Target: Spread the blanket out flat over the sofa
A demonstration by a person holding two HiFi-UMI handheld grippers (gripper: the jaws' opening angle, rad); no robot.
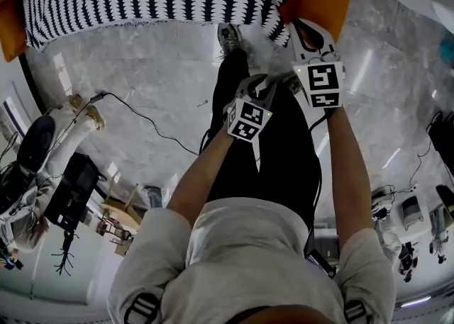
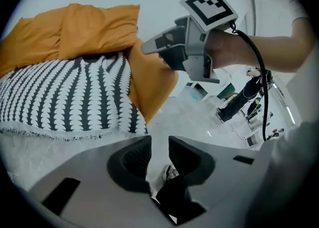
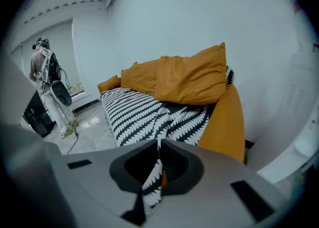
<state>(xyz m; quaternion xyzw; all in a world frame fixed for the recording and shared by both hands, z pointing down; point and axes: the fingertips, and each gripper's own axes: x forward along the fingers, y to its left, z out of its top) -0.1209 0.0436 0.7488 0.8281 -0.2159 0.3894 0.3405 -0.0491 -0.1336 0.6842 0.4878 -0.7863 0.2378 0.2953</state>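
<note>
Blanket (image 3: 134, 110) covers most of the sofa (image 3: 227, 117) seat but looks rumpled near the arm. Your right gripper (image 3: 158, 147) pinches its edge. The left gripper (image 2: 159, 146) is slightly parted and empty. Smoothing remains.
</note>
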